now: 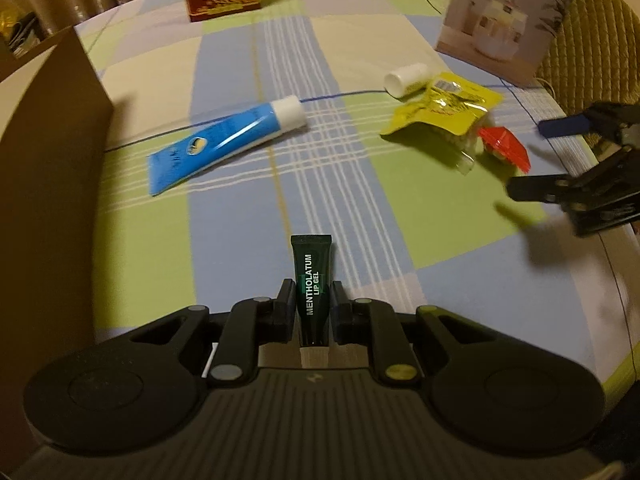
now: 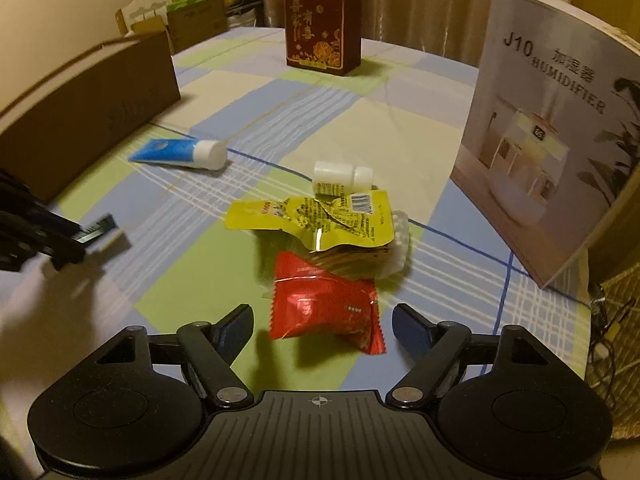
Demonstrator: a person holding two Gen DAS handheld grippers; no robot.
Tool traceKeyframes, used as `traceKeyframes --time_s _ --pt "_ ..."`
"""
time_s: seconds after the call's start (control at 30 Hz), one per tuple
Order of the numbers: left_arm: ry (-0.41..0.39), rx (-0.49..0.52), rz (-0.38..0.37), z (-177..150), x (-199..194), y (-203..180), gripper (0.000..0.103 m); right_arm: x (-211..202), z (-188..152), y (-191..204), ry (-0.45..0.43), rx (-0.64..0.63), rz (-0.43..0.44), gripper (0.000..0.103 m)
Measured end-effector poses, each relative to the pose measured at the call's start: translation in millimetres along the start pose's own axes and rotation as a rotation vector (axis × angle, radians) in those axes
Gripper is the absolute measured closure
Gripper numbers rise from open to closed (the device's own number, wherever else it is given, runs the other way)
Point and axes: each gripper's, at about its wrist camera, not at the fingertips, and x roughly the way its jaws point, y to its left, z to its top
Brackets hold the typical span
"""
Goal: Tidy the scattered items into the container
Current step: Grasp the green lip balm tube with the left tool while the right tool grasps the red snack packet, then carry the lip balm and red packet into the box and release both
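The small dark green lip gel tube (image 1: 312, 288) is clamped upright between the closed jaws of the left gripper (image 1: 312, 304), its flat crimped end pointing away from the camera, above the checked cloth (image 1: 240, 240) in green, blue and cream that covers the tabletop. The right gripper (image 2: 323, 326) has its jaws open and holds nothing; between its blue-padded fingers (image 2: 234, 330), not touched by them, lies a red crinkled plastic snack packet (image 2: 324, 304). Just behind the red packet, and partly on it, lies a yellow foil pouch (image 2: 316, 220) with a barcode, and a small white plastic bottle (image 2: 340, 178) lies on its side against the far edge of that pouch. A blue tube with a white cap (image 2: 180, 154) lies well apart from them, nearer the left edge of the tabletop, just beside the brown cardboard box (image 2: 92, 104) which stands along that edge. At the far edge stands a dark red carton with gold flower print (image 2: 320, 28), and at the right edge a white humidifier box (image 2: 552, 128) stands upright.
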Motion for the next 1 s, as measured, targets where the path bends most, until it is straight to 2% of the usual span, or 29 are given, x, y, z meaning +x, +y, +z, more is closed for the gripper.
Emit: traceKeyframes --time_s 0.03,0.1,0.13,0.2,0.33,0.63,1.0 --pt "-0.004 -0.003 0.001 0.0 -1.8 0.6 0.090 1.4 -0.1 1.2 -0.005 -0.013 -0.013 0.021" --pt "-0.009 -0.007 0.002 -0.3 -4.6 1.0 0.090 1.5 -1.0 3.9 -0.018 -0.044 -0.011 0.057" --pt "-0.011 -0.007 0.003 -1.1 -6.0 1.1 0.090 2.2 -1.5 4.5 -0.009 -0.046 -0.011 0.058" --pt "-0.015 -0.010 0.001 -2.8 -8.5 0.6 0.089 -0.5 -2.9 6.2 -0.011 -0.053 -0.018 0.076" --pt "-0.023 -0.011 -0.001 -6.1 -13.2 -0.4 0.089 -18.4 -5.6 9.8 -0.038 -0.041 -0.012 0.076" --pt "-0.074 -0.015 -0.015 -10.9 -35.7 -2.5 0.089 -60.1 6.1 8.7 -0.083 0.116 0.117 0.076" --pt "-0.161 -0.040 0.003 -19.1 -85.3 8.1 0.089 -78.5 27.6 42.9 -0.107 0.125 0.248 0.076"
